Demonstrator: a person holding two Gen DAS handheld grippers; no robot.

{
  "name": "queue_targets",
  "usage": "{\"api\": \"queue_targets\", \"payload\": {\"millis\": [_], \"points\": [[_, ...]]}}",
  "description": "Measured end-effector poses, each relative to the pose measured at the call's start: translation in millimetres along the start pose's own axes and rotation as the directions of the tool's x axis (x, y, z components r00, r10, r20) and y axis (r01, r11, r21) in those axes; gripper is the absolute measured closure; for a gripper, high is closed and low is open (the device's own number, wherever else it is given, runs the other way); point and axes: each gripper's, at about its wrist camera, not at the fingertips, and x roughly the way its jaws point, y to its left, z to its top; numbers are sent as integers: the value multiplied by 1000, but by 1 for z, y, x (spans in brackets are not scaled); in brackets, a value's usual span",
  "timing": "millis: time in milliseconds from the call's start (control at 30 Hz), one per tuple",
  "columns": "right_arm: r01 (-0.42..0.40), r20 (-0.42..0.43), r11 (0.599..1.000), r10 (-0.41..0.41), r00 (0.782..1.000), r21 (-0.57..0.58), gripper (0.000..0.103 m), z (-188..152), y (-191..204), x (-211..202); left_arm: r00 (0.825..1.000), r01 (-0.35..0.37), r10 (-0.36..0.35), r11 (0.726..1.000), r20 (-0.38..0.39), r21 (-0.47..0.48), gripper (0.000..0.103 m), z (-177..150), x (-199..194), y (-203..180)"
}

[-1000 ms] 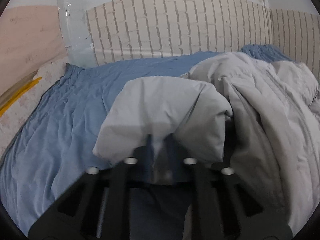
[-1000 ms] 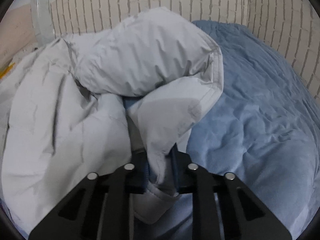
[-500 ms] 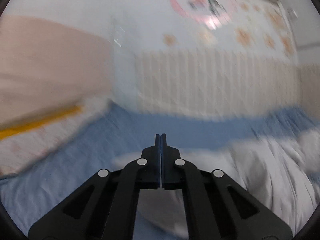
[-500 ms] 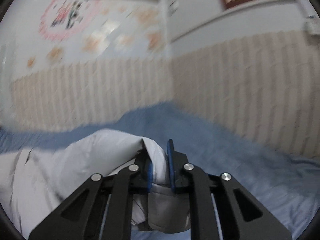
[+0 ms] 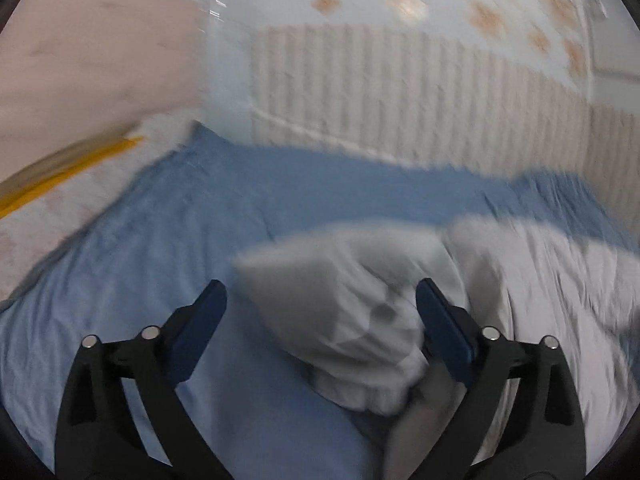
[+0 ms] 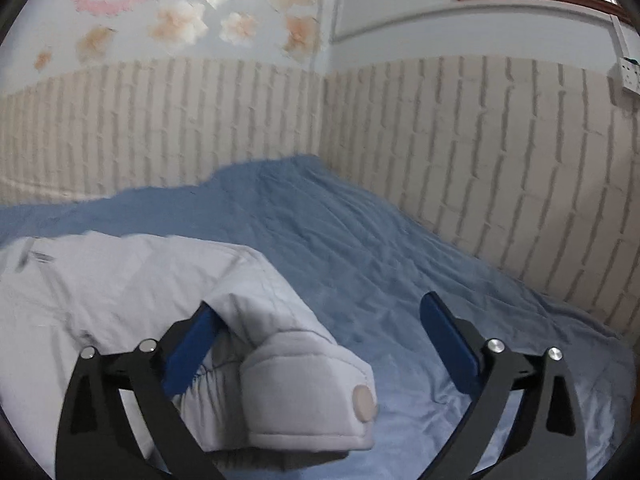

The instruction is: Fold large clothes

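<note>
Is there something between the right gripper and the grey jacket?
Nothing visible. The right gripper stands open, its jaws just opened, and the cuff of the jacket lies between them over the blue sheet.

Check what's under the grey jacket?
The grey jacket lies on the blue bedsheet, which shows all around it. Anything directly beneath the jacket is covered.

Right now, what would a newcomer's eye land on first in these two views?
The pale grey padded jacket heaped on the blue bedsheet, its cuff with a round snap nearest the right wrist camera. Both the left gripper and right gripper have just been opening; sleeve fabric lies loose between their spread jaws.
</note>
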Motion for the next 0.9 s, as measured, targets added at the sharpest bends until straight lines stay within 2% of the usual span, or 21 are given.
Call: {"api": "queue_targets", "payload": {"millis": [67, 167, 267, 367, 400, 500, 533, 600, 633, 667, 733, 767, 800, 833, 867, 900], "points": [[-26, 14, 1000, 26, 1000, -16, 3, -1, 8, -11, 998, 60, -59, 998, -29, 23, 5, -11, 9, -21], [-41, 6, 999, 41, 999, -35, 3, -9, 15, -10, 996, 80, -76, 992, -48, 97, 3, -23, 20, -46], [-74, -24, 997, 74, 997, -24, 3, -18, 22, -6, 999, 27, -19, 985, -48, 173, 3, -30, 34, -57], [-87, -45, 996, 86, 995, -29, 3, -27, 27, 1, 998, -31, 41, 982, -54, 185, 3, -33, 51, -57], [-83, -49, 996, 81, 995, -41, 3, -31, 29, 3, 997, -27, 38, 984, -60, 177, 5, -38, 54, -55], [-77, -78, 995, 73, 994, -62, 3, -43, 37, 12, 994, -32, 47, 989, -101, 144, 66, -41, 65, -38], [-82, -86, 995, 76, 993, -62, 3, -46, 38, 12, 993, -36, 49, 992, -108, 119, 80, -42, 67, -29], [-107, -112, 993, 101, 989, -54, 3, -55, 42, 17, 993, -58, 64, 997, -101, 54, 94, -40, 65, -11], [-113, -116, 992, 107, 988, -53, 3, -57, 44, 17, 993, -80, 82, 996, -82, 24, 98, -36, 60, -3], [-112, -116, 992, 104, 988, -61, 3, -60, 46, 17, 990, -132, 132, 991, -41, -12, 99, -26, 48, 12], [-80, -83, 993, 74, 994, -83, 3, -59, 47, 11, 973, -226, 229, 972, 42, -69, 100, -9, 22, 37], [-66, -58, 995, 61, 996, -79, 3, -56, 45, 6, 956, -271, 280, 957, 84, -99, 100, 1, 8, 50], [-45, -25, 997, 44, 999, -64, 3, -52, 41, 0, 927, -335, 350, 934, 136, -122, 98, 12, -9, 64], [-37, -1, 998, 37, 999, -44, 3, -47, 37, -4, 901, -388, 404, 914, 157, -121, 93, 19, -16, 71], [-33, 18, 999, 34, 999, -23, 3, -43, 33, -9, 877, -447, 457, 889, 147, -96, 87, 23, -14, 76], [-30, 33, 1000, 31, 999, -6, 2, -41, 29, -12, 854, -498, 504, 864, 130, -74, 68, 21, -9, 79]]}}
